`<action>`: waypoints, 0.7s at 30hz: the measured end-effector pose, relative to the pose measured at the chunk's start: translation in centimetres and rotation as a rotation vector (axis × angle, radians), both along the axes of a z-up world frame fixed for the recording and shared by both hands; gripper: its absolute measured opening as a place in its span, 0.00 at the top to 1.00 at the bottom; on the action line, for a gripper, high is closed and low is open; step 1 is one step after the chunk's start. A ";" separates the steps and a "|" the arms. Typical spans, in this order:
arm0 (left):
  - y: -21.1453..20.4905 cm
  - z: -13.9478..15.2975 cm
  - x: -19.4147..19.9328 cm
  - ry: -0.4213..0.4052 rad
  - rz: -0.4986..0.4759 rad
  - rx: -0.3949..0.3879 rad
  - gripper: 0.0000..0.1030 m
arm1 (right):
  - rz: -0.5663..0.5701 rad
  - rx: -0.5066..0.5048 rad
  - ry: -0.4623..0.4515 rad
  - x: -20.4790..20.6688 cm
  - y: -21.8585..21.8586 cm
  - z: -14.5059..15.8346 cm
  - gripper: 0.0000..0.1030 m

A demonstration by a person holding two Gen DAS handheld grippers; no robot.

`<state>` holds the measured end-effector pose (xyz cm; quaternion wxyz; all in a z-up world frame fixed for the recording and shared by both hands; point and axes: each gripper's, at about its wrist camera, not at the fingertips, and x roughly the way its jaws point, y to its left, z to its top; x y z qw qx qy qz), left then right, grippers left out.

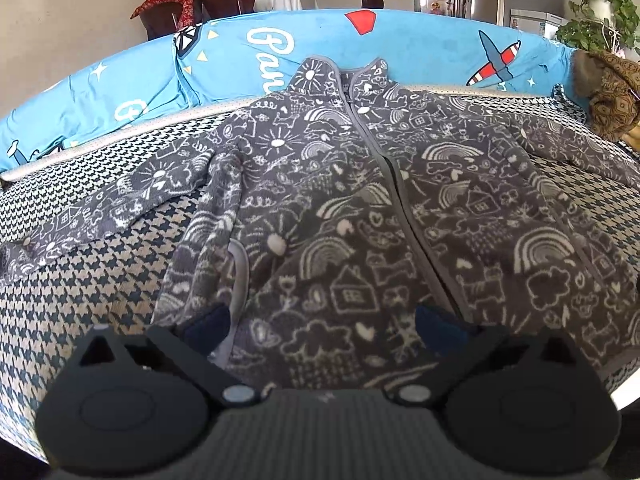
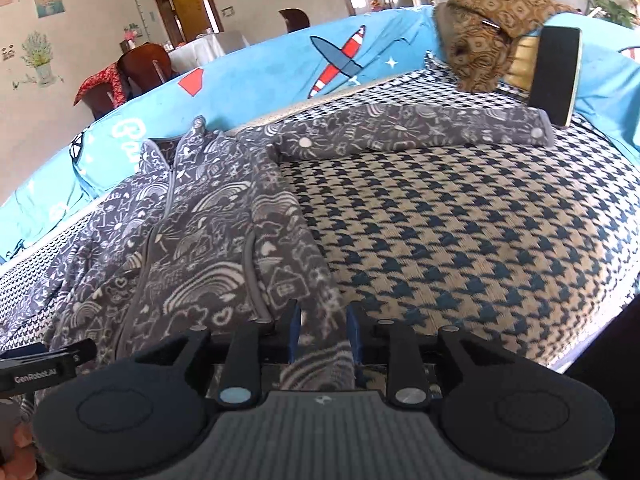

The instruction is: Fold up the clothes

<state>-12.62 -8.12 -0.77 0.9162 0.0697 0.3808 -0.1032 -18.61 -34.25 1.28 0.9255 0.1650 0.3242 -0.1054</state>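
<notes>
The grey jacket (image 1: 340, 208) lies flat and zipped on the checked bed (image 2: 460, 232), sleeves out at 9 and 3 o'clock. The right gripper (image 2: 322, 334) pinches its hem corner. The left gripper (image 1: 322, 322) is wide open over the hem. Lift both corners evenly.

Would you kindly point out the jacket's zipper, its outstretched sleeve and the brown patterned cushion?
zipper (image 1: 376, 152): left wrist view, midway down the jacket front.
outstretched sleeve (image 2: 420, 130): right wrist view, middle of the sleeve.
brown patterned cushion (image 2: 480, 36): right wrist view, its front face.
</notes>
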 end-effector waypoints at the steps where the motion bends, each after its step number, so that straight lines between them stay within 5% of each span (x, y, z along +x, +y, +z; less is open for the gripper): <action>1: -0.2 -0.1 0.1 0.003 -0.003 -0.001 0.00 | 0.013 -0.001 -0.004 0.3 0.0 0.1 0.74; 21: -2.1 0.2 3.5 0.045 -0.040 -0.051 0.00 | 0.099 0.035 0.030 11.4 -8.0 3.1 0.60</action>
